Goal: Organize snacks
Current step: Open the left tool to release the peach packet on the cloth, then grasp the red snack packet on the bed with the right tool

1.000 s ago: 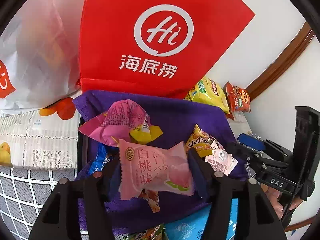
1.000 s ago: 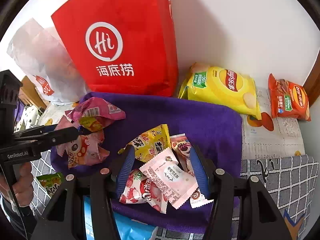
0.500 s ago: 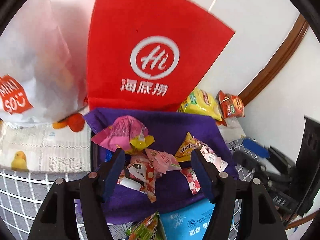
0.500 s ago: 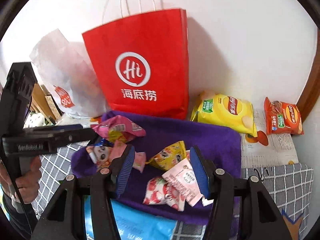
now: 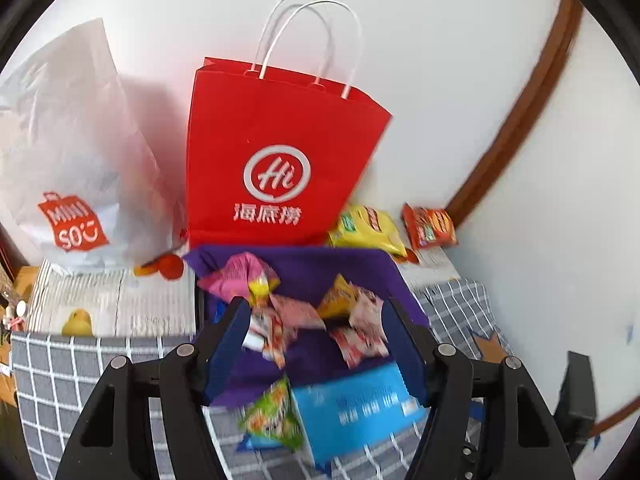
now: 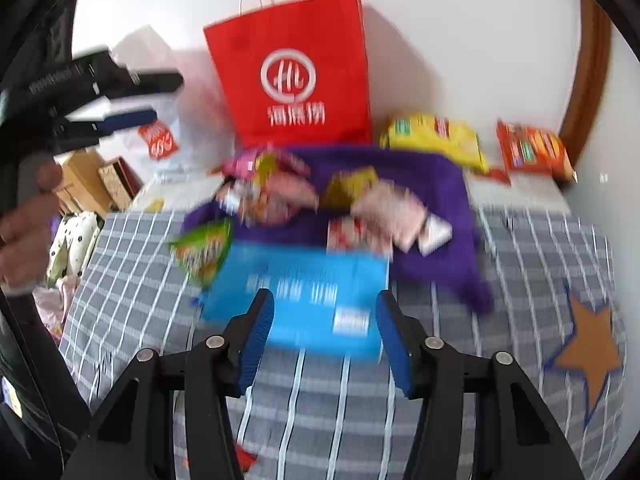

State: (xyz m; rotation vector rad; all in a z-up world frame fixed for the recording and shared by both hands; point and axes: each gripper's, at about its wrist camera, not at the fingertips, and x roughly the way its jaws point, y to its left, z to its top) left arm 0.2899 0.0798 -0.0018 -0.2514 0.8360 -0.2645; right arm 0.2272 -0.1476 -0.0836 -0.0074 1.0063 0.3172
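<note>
Several small snack packets lie piled on a purple cloth. A blue flat pack and a green packet lie at the cloth's near edge. My left gripper is open and empty, raised above the pile; it also shows in the right wrist view. My right gripper is open and empty, back over the blue pack.
A red paper bag stands against the wall behind the cloth, with a white plastic bag to its left. A yellow chip bag and an orange packet lie right. Grey checked bedding surrounds.
My left gripper let go of the pink peach packet, which now lies on the pile, and rose back. My right gripper also pulled back and up from the cloth.
</note>
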